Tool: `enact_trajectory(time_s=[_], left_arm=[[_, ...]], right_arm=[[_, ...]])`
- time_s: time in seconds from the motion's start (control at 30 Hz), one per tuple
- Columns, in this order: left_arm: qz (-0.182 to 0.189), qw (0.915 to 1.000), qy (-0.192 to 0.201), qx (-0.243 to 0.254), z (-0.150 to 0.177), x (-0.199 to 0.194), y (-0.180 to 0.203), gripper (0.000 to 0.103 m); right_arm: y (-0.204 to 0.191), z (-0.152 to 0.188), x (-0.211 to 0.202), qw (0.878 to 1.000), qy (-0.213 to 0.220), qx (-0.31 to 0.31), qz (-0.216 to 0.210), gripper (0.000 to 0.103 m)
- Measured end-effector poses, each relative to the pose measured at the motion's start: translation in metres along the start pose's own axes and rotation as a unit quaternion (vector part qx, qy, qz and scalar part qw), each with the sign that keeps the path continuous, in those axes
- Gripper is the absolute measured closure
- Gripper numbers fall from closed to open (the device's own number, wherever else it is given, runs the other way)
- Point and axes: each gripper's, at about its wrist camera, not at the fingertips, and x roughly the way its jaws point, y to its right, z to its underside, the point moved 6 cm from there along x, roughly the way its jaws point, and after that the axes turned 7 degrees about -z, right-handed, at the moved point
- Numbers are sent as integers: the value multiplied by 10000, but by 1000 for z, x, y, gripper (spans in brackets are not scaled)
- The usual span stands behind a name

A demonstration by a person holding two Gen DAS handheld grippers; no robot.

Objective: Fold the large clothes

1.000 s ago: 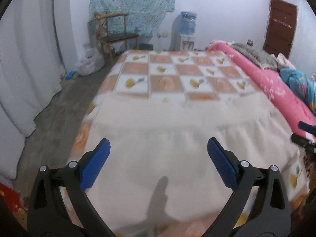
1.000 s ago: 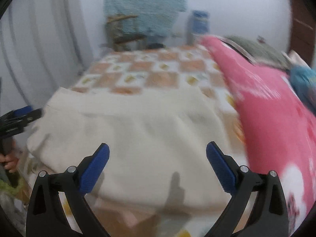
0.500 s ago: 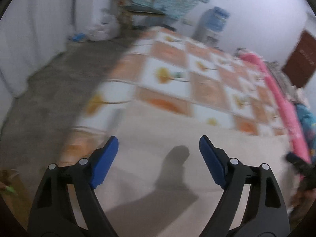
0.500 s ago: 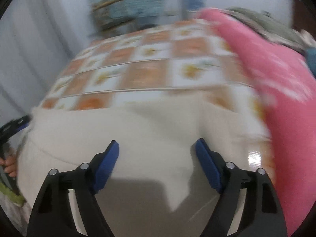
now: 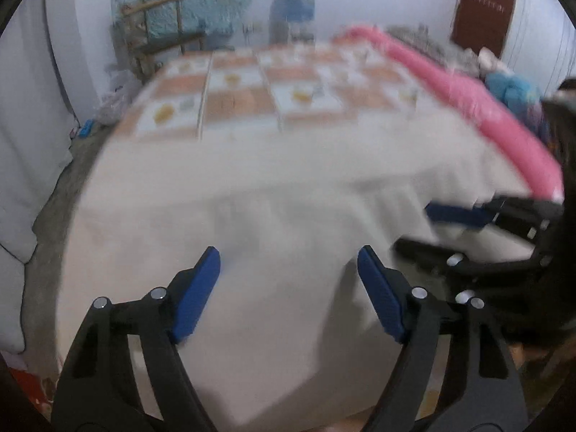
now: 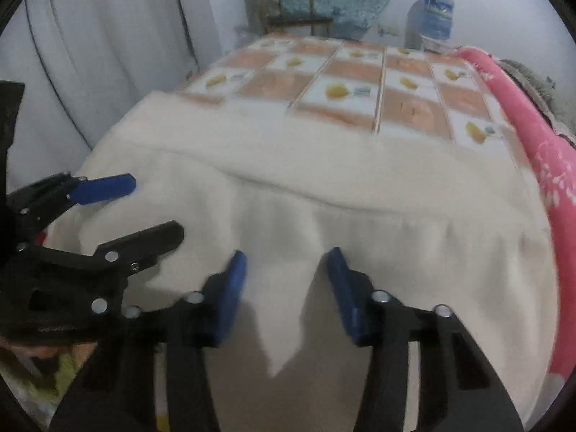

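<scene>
The garment lies on the bed, blanket at its right, chair behind.

Left tongs: jaws closing, pads not yet pressing the cloth.
Cream garment: spread beneath and ahead of the tongs, on the bed.
Right tongs: just right of them, over the garment.
Checked bedsheet: beyond the garment.
Pink blanket: far right.
</scene>
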Motion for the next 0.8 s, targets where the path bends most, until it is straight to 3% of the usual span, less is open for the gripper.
enact_trajectory(time_s=[0.1,0.13,0.17,0.2,0.27,0.3,0.37,0.53,0.63,0.67,0.7,0.8], left_arm=[[291,9987,423,-16,24,-20,-20,39],[-11,9990,449,-38,31,-30,-34,18],[-359,9984,416,-114,37,-31,-47,11],[-575,9974,332,-282,46,-33,-66,11],[-450,9945,98,-936,64,-33,-103,11],[-312,9908,90,-1312,73,-39,-119,11],[-449,9874,181,-1509,75,-51,-132,12],[117,9929,686,-967,51,-74,-83,12],[-118,9993,141,-340,59,-44,-44,12],[-295,9993,84,-195,66,-38,-40,12],[-418,9985,336,-54,74,-44,-37,12],[-511,9983,204,-201,94,-67,-47,12]], right_arm=[[30,20,-29,9997,56,178,-149,53],[40,28,-39,9997,39,195,-135,56],[53,38,-53,9995,68,254,-152,60],[63,44,-64,9992,130,343,-158,63],[89,57,-86,9978,155,602,227,62],[102,63,-94,9955,139,779,522,54],[115,73,-108,9906,141,1017,905,54],[64,56,-101,9958,403,657,492,50],[49,64,-79,9971,174,415,617,47],[52,76,-75,9963,51,439,742,47],[53,85,-76,9961,38,487,740,46],[55,113,-100,9946,-63,706,752,45]])
